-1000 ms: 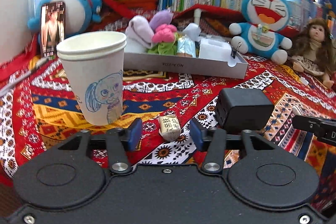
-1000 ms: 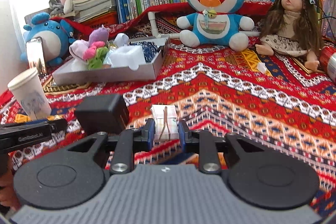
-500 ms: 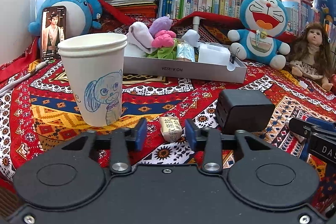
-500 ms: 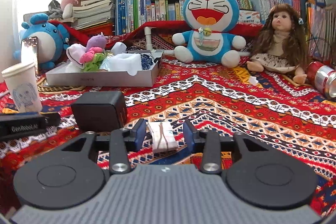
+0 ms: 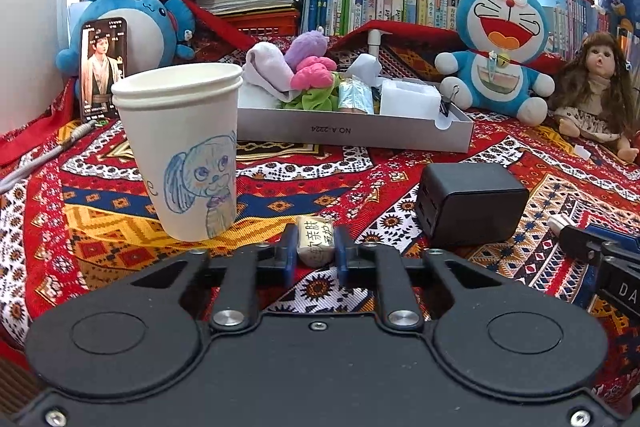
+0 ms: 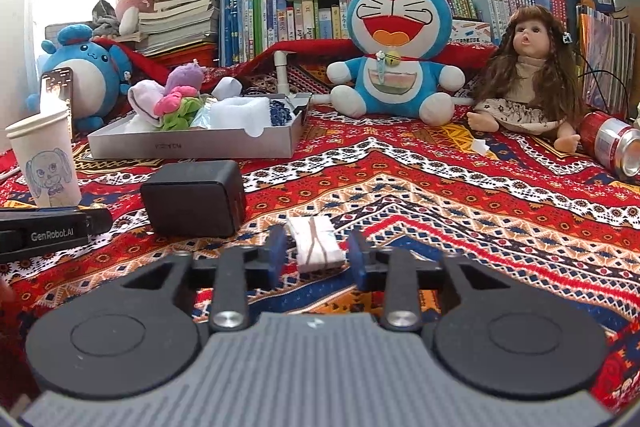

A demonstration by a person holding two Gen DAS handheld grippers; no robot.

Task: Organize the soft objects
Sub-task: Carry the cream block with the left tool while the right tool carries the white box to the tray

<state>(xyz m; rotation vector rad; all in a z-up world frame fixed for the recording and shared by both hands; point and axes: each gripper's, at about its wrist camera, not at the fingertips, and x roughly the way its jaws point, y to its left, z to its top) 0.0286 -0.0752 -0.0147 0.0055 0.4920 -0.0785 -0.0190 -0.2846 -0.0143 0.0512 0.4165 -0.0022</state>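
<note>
Your left claw [image 5: 313, 251] has just pinched shut on the small beige packet [image 5: 315, 239], while your right claw [image 6: 316, 259] stands apart around the white bundle [image 6: 316, 243], pads clear.

Left gripper [image 5: 315, 255] black body, blue fingers [image 5: 289, 255]; right gripper [image 6: 316, 255] grey ribbed, silver screws.

Grey tray [image 5: 352, 131] wall: "NO.A-2224", upside down. Left gripper [image 6: 52, 235] body: "GenRobot.AI".

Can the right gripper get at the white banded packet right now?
Likely yes: the white banded packet lies inside the right gripper, whose jaws have just been closing, not yet touching. Nothing covers it.
</note>
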